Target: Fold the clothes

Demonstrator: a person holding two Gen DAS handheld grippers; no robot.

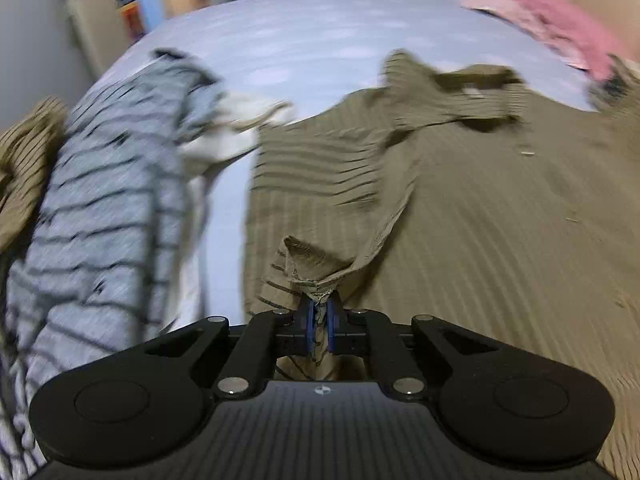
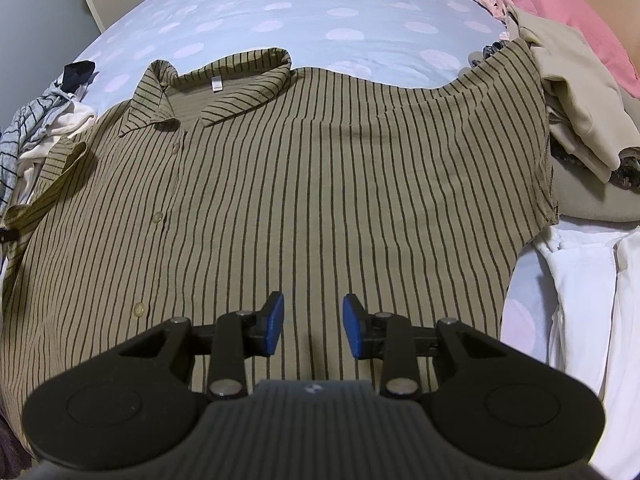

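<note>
Left wrist view, tongs: the left tongs (image 1: 319,312) are clamped on a bunched edge of the striped olive shirt (image 1: 460,208), which is drawn up between the blue pads (image 1: 309,322).
Left wrist view, shirt: the cloth is seen lifted at the pinch and trailing away across the bed (image 1: 304,40); the picture is blurred, so which hem or sleeve is held cannot be told.
Left wrist view, surroundings: a grey striped garment (image 1: 108,200) is heaped just left of the shirt, and pink cloth (image 1: 560,24) lies beyond the shirt's far right corner.
Right wrist view, tongs: the right tongs (image 2: 313,322) are held apart, with nothing between them, low over the shirt's front.
Right wrist view, shirt: the shirt (image 2: 320,184) is spread front-up on the bed (image 2: 320,12), collar (image 2: 216,84) at the far side, buttons running down left of the tongs.
Right wrist view, surroundings: beige folded clothes (image 2: 576,112) touch the shirt's right sleeve; white cloth (image 2: 580,292) lies nearer, right of the shirt.
Step judged: one side of the shirt appears to be taken up for folding over the body.
Next move judged: the held edge would need carrying across and laying flat, with the free tongs steadying the cloth.
</note>
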